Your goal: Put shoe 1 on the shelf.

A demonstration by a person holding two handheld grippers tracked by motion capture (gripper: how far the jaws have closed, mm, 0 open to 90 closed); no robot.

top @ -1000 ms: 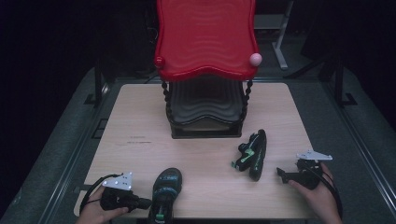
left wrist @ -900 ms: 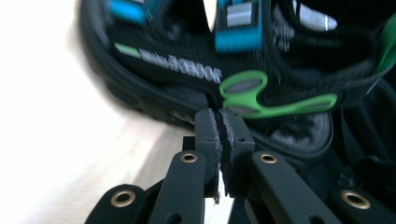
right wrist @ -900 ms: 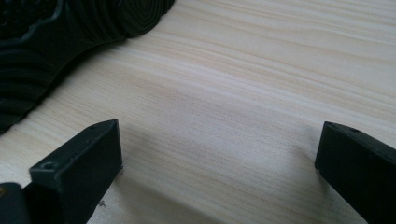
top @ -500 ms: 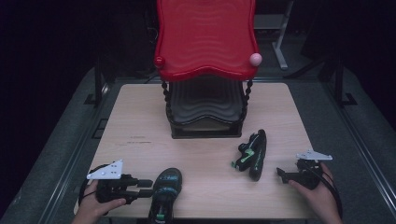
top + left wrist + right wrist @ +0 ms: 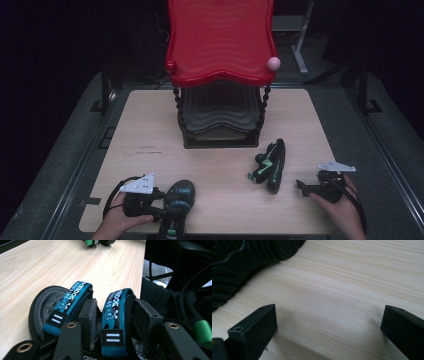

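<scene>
Left gripper view gave me what the high view couldn't: left tool jaws, just opening, straddled one blue printed strap of the black sandal, not pinching. Sandal sat at the tabletop near edge. Right tool was spread over bare wood

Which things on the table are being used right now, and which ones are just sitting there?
In use:
- left gripper, jaws just been opening, straddling a strap
- near sandal

Sitting there:
- other sandal
- right gripper, open
- red and black shelf rack
</scene>
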